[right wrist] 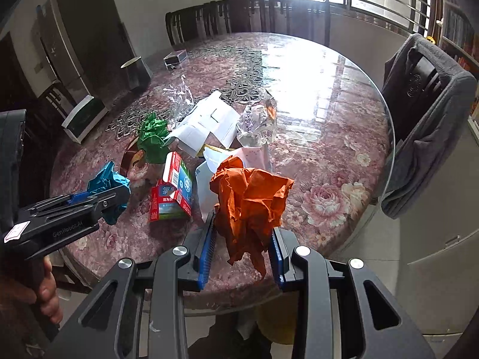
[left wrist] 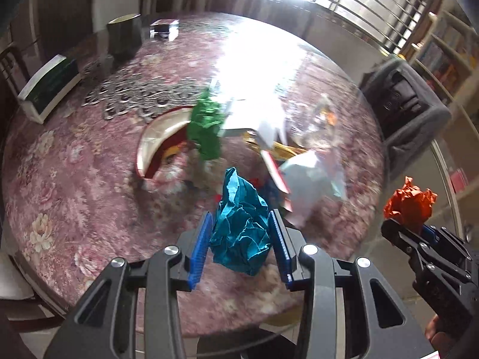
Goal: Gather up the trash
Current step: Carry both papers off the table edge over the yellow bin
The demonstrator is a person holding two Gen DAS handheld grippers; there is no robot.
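A: What do the left tongs (left wrist: 241,243) hold?

B: They are clenched on a crumpled teal paper ball (left wrist: 241,227), with a blue pad pressed against each side of it. The ball hangs above the round surface (left wrist: 74,179), which has a pink flowered cover under glass.

A: And the right tongs (right wrist: 244,249)?

B: They are clamped on a crumpled orange paper wad (right wrist: 250,197), which sticks up past the fingertips, over the near edge of the surface. The left wrist view shows the same wad at the far right, held up beside the surface.

A: What trash lies on the surface?

B: A green paper ball (right wrist: 154,140) rests near the middle, just beside a flattened white carton (right wrist: 206,125). A red and blue box (right wrist: 173,193) lies on its side nearer the edge. A crinkled silver wrapper (right wrist: 259,127) sits to the right of the white carton, and clear plastic film (right wrist: 178,94) lies behind it.

A: Anything else around?

B: A green and white box (right wrist: 85,118) stands at the left edge, with a dark cup (right wrist: 136,73) behind it. A grey garment (right wrist: 425,125) drapes over a chair on the right.
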